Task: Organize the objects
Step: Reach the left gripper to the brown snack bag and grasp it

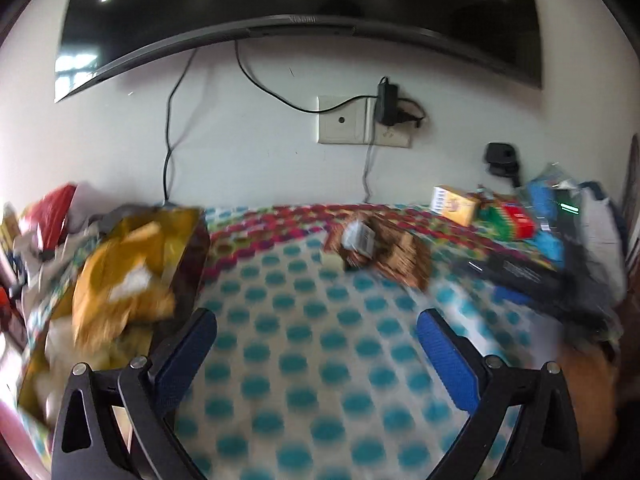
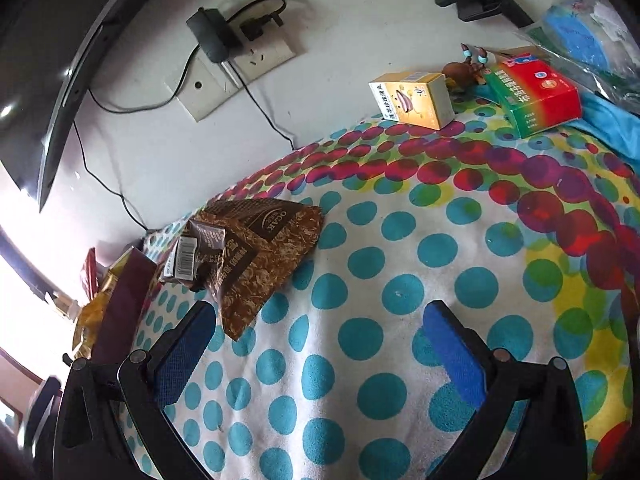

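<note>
With both my left hand-held gripper [image 1: 316, 328] and right hand-held gripper [image 2: 320, 320] released and empty, I judge the crumpled brown foil snack bag [image 2: 256, 256] on the dotted surface [image 2: 400, 264] comes next.

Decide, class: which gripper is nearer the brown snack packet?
Right. The right gripper has the brown snack packet beside its left finger; the left gripper sits well short of it.

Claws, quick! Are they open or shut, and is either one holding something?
Left claw: open, holding nothing.
Right claw: open, holding nothing.
</note>
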`<state>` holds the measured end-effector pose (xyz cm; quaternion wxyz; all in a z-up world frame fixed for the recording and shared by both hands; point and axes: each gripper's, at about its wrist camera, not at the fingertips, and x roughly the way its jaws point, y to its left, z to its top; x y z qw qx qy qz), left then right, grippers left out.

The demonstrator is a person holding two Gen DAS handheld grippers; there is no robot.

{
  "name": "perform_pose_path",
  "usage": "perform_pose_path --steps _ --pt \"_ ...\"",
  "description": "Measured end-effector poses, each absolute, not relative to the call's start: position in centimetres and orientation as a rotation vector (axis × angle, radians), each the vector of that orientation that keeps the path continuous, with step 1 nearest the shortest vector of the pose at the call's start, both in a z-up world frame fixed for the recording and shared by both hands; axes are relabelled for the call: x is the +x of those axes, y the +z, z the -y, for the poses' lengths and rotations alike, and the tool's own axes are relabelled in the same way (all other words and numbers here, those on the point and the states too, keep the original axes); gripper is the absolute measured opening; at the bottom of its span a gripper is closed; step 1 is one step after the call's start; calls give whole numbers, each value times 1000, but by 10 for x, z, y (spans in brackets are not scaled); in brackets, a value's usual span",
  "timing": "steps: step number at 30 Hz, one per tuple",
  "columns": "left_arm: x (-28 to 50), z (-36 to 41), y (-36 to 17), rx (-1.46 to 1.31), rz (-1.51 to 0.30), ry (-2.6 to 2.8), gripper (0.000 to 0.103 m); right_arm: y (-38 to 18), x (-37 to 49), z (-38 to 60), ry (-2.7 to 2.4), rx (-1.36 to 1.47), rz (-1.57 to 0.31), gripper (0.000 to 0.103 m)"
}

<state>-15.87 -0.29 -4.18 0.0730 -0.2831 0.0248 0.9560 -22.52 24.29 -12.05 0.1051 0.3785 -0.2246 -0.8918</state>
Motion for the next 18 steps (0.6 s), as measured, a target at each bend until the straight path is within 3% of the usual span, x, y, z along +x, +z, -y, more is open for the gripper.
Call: perform_pose_path --steps 6,12,18 --pt "-236 -13 -66 -1101 -306 2834 103 -120 -224 -246 -2644 1107 687 103" --pt "-232 -37 -44 -945 -68 2835 103 -120 -219 -255 -2677 1071 746 103" --pt "-291 -91 -61 -1025 -282 2826 103 -119 -219 -255 -2663 1064 746 103"
